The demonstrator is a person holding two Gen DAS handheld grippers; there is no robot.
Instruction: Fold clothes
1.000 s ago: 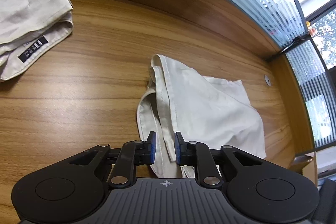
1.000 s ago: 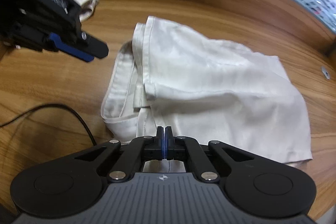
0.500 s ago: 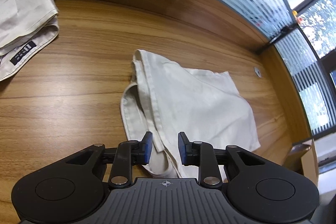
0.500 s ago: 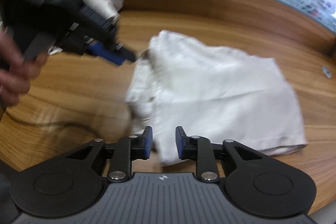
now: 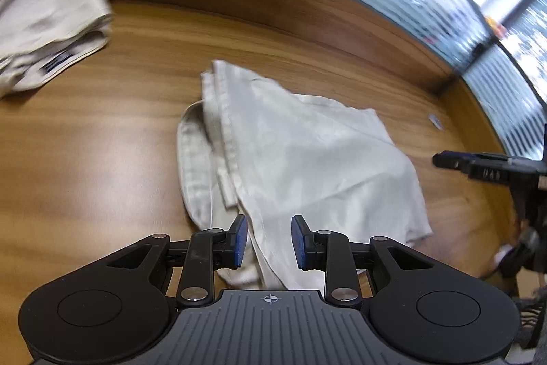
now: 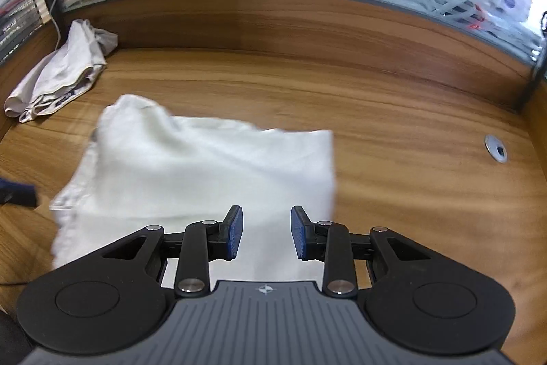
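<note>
A folded cream-white garment (image 5: 301, 156) lies flat on the wooden desk; it also shows in the right wrist view (image 6: 205, 173). My left gripper (image 5: 266, 238) is open and empty, above the garment's near left edge by the waistband. My right gripper (image 6: 266, 233) is open and empty, above the garment's near right part. The right gripper's fingers (image 5: 454, 159) show at the right edge of the left wrist view. A blurred bit of the left gripper (image 6: 17, 192) shows at the left edge of the right wrist view.
A second folded pale garment (image 5: 51, 33) with a dark label lies at the far left of the desk; it also shows in the right wrist view (image 6: 58, 81). A wooden back panel (image 6: 273, 23) with striped glass rims the desk. A metal grommet (image 6: 496, 148) sits at right.
The right gripper was shut on the garment's edge, then opened and let it go. Both grippers opened wider and drew back; the right one moved right. The garment now lies flat.
</note>
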